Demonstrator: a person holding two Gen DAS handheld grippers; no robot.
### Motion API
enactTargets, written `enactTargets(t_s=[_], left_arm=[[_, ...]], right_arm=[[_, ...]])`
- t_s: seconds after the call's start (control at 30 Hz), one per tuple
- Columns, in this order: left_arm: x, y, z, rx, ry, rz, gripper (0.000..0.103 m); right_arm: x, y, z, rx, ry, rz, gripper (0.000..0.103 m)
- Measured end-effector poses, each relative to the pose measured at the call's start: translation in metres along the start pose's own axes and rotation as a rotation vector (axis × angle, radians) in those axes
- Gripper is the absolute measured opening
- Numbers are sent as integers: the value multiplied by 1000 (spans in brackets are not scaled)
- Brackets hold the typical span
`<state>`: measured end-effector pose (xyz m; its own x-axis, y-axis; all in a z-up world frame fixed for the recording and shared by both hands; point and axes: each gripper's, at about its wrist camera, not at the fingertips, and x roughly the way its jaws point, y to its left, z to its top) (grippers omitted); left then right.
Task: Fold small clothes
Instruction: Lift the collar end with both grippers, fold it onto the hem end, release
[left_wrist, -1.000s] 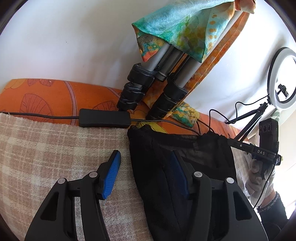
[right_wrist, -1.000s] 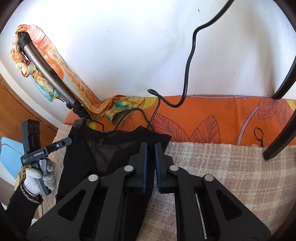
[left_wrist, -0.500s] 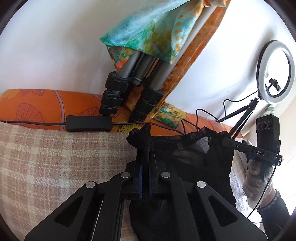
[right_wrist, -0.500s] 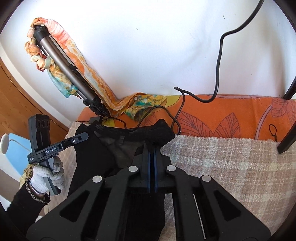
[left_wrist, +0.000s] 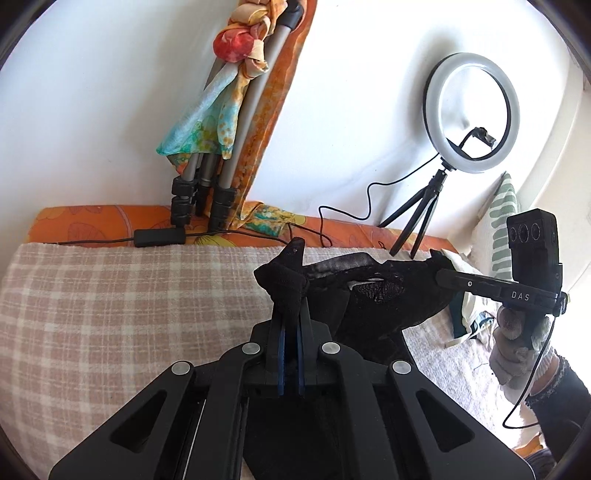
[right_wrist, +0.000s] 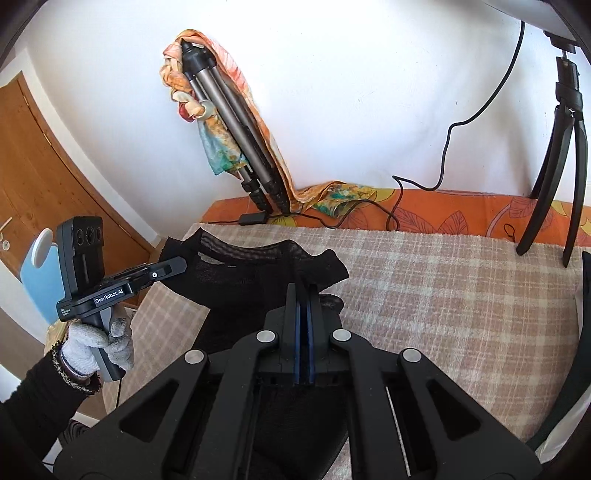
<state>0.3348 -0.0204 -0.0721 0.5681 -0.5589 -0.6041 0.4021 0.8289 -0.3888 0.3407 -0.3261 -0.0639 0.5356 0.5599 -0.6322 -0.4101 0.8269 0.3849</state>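
Note:
A black mesh garment (left_wrist: 373, 295) hangs stretched between my two grippers above the checked blanket (left_wrist: 129, 302). My left gripper (left_wrist: 290, 291) is shut on one top corner of it. My right gripper (right_wrist: 303, 291) is shut on the other top corner (right_wrist: 321, 266). In the left wrist view the right gripper (left_wrist: 443, 275) holds the far corner at the right. In the right wrist view the left gripper (right_wrist: 177, 264) holds the far corner at the left. The garment's lower part (right_wrist: 236, 295) drapes down under the grippers.
A folded tripod (left_wrist: 221, 147) wrapped in a colourful scarf leans on the white wall. A ring light (left_wrist: 471, 110) on a small tripod stands at the back right. Black cables and a power adapter (left_wrist: 159, 236) lie on the orange sheet. A wooden door (right_wrist: 44, 184) is at the left.
The left gripper closed on the garment's corner. Both grippers then lifted the garment off the blanket and drew back from the wall, stretching it between them.

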Motion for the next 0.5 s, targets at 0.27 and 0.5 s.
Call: enactTargets(t_s=[0.27, 0.5], left_arm=[[-48, -27, -65, 1, 13, -12, 2], [-71, -47, -123, 46, 76, 1, 2]], right_arm=[[-35, 38, -80, -15, 33, -2, 4], [-51, 59, -149, -100, 91, -86, 4]])
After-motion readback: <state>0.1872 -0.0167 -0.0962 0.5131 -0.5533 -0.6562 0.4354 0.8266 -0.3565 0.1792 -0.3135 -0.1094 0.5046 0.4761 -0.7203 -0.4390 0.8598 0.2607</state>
